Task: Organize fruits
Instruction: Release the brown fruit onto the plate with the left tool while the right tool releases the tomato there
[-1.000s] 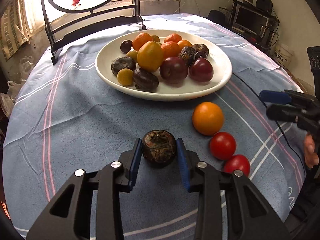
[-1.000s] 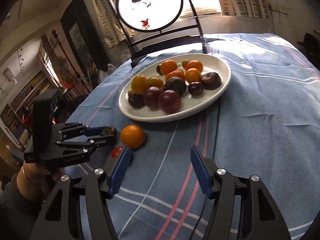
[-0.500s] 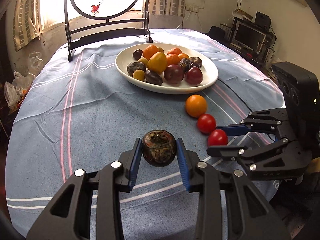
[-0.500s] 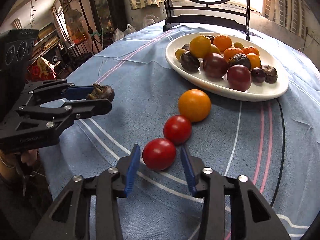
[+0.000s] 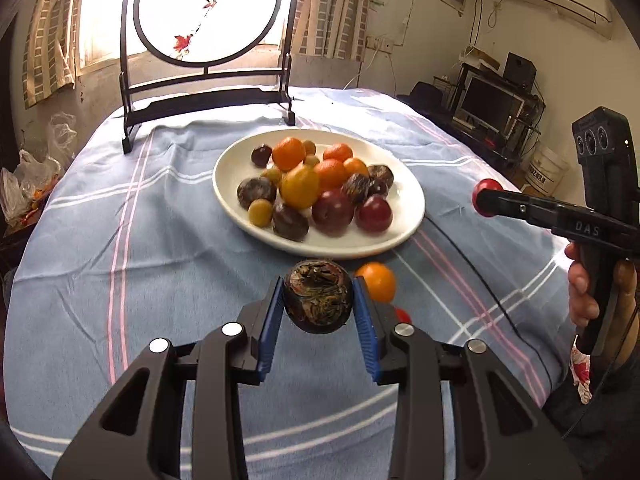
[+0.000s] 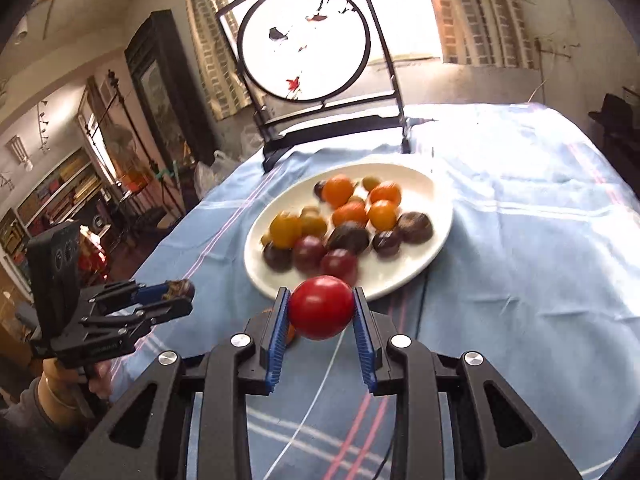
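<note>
Both tongs clamped — left tongs (image 5: 319, 305) on dark fruit (image 5: 318, 297), right tongs (image 6: 320, 312) on tomato (image 6: 321, 307); plate (image 6: 434, 236) straight ahead — nearer the right.

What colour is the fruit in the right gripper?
Red: a round tomato in the right gripper, clearest in the right wrist view.

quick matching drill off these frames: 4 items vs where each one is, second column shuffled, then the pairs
1. red tomato
2. dark wrinkled fruit
3. loose orange fruit
4. red plums

A. on the white plate
B. clamped in the left gripper
C. on the blue tablecloth, near the plate rim
D. clamped in the right gripper

Pairs: 1-D, 2-B, 3-C, 4-A
</note>
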A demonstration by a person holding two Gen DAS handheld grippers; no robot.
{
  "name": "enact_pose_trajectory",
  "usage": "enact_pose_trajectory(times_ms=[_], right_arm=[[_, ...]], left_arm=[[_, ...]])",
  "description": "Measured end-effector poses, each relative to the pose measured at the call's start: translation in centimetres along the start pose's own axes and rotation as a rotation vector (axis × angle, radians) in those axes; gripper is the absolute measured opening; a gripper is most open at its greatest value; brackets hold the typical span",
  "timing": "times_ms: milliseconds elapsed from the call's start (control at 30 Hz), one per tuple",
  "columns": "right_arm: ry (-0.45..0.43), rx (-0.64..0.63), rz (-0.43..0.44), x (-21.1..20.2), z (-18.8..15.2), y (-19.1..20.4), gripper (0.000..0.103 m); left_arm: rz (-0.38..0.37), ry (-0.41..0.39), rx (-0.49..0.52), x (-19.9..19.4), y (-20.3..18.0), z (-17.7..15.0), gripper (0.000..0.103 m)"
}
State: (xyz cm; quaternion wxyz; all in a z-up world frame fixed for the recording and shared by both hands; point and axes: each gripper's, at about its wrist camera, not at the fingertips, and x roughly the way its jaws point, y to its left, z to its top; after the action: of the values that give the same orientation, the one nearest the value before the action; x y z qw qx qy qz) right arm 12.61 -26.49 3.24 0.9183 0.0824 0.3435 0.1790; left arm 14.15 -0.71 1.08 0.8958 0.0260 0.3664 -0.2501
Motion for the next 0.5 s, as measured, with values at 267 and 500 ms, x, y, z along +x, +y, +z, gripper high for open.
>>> enact_pose_trajectory(times_ms=[267,500], right_arm=[[-0.017,-0.003,-0.069,8.1,7.1,-1.9,0.031],[0.015,0.039,-0.048,11.9,8.0,-2.1,0.046]], left_arm=[[0.01,0.017,-0.066,6.9,1.3,8.6,0.034],[0.039,0.018,-0.125,9.4,2.8,9.9,0.052]])
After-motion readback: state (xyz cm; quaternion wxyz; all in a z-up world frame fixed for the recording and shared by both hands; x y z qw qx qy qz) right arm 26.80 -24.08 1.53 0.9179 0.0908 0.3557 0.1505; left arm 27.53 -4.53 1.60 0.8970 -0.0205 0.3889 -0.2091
